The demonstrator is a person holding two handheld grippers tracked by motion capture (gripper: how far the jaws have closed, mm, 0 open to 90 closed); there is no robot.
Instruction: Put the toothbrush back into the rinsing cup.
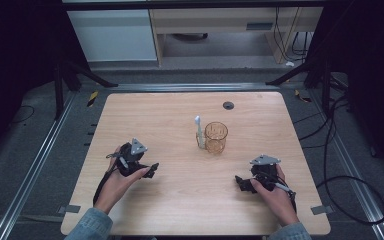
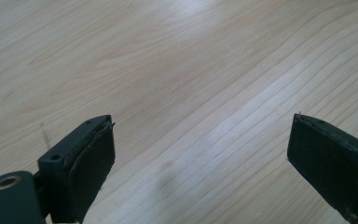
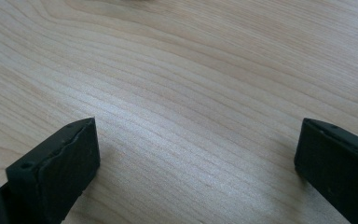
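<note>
1. The cup (image 1: 216, 137) is clear amber glass, upright mid-counter (image 1: 180, 210), with a white toothbrush (image 1: 199, 132) standing touching its left side.
2. Left gripper (image 1: 153, 169): fingers (image 2: 91, 163) spread wide, holding nothing, over bare wood.
3. Right gripper (image 1: 240, 183): fingers (image 3: 60, 168) likewise spread, empty, well apart from the cup.

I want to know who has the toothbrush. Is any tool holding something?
Nothing is held. The left tool and right tool are open, apart from the toothbrush.
</note>
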